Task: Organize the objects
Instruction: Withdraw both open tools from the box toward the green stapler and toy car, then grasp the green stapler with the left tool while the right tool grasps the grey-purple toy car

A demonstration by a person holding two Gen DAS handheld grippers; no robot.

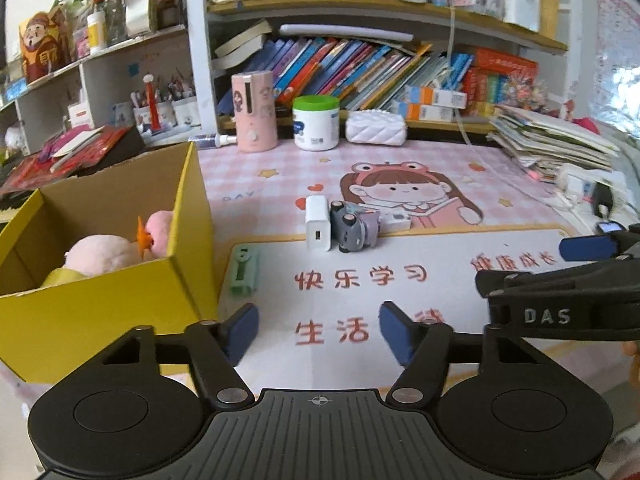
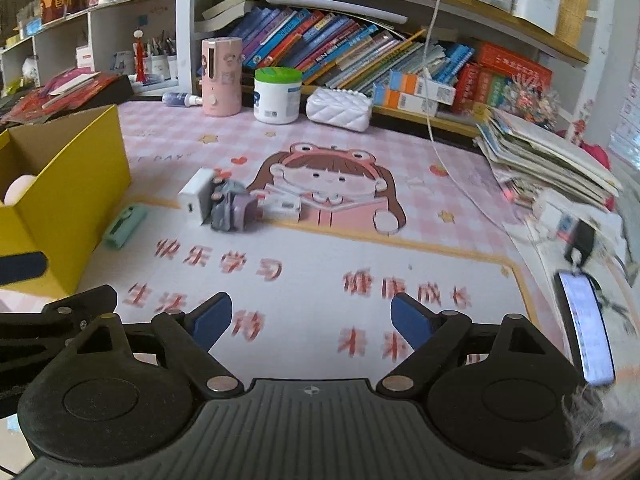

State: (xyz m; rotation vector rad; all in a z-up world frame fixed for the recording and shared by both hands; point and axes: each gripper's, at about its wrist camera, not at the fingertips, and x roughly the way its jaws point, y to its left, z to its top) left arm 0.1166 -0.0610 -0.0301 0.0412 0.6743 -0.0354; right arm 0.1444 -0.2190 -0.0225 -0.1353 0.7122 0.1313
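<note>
Yellow cardboard box (image 1: pixel 120 280) waits left; with both claws spread empty, I'd bring my left claw (image 1: pixel 318 334) squarely over the white charger (image 1: pixel 318 222), pinching its flat sides.

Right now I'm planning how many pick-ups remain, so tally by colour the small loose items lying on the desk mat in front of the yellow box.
White: 2, the white block charger and the small white box
Grey: 1, the grey toy figure
Green: 1, the mint green clip
Total: 4

Far along the shelf (image 1: pixel 360 4): leaning books (image 1: pixel 340 68), pink cylinder (image 1: pixel 255 110), green-lidded white jar (image 1: pixel 316 122), quilted white pouch (image 1: pixel 375 128).
</note>
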